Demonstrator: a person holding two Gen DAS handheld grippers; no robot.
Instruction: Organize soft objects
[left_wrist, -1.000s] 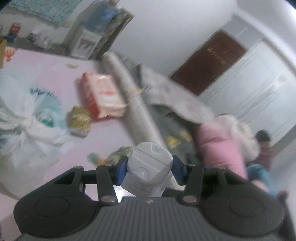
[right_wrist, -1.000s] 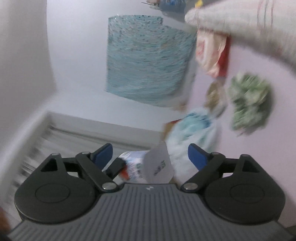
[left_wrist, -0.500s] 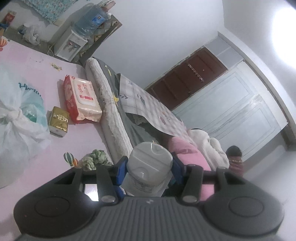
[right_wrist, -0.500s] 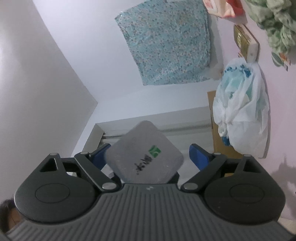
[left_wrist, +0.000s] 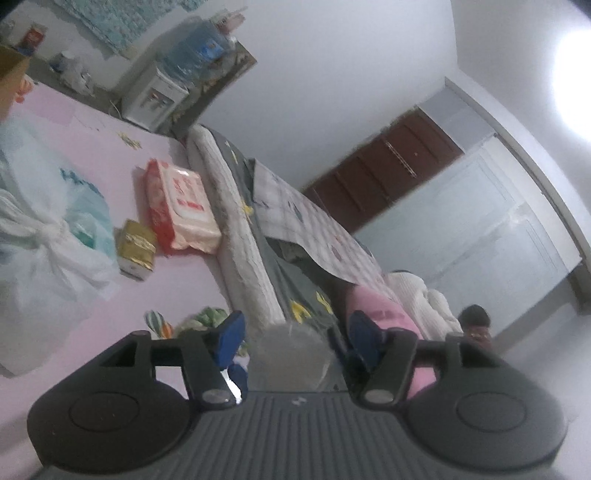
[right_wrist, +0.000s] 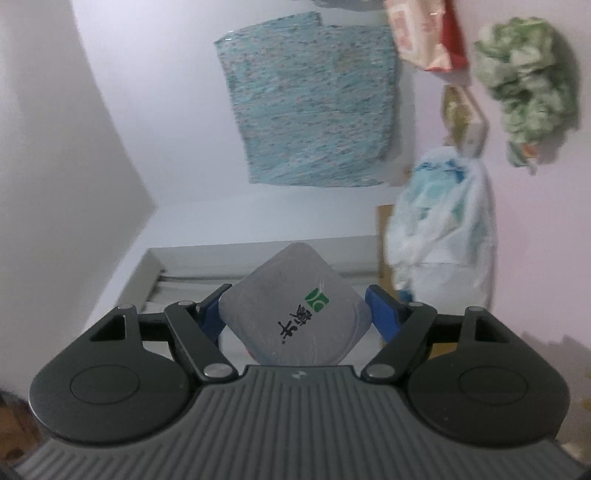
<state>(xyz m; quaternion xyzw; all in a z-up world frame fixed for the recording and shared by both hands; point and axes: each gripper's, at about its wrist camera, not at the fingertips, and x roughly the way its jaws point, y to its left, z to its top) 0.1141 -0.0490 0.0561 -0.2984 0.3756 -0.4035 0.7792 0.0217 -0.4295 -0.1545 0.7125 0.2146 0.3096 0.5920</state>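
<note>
We saw a pale pink floor mat (left_wrist: 85, 147) carrying most of the things. We took the red-and-white wipes pack (left_wrist: 181, 206) on it as our landmark. Just beside the pack, toward the camera, lay a small gold box (left_wrist: 135, 249), and past that box sat a knotted white plastic bag (left_wrist: 44, 236). Well apart from the pack, near the lower edge of the left view, lay a crumpled green-and-white cloth (left_wrist: 207, 319). Along the pack's other side ran the quilted edge of a mattress (left_wrist: 236, 229), touching or nearly touching it. Over the mattress lay a grey sheet and a checked blanket (left_wrist: 314, 236).
</note>
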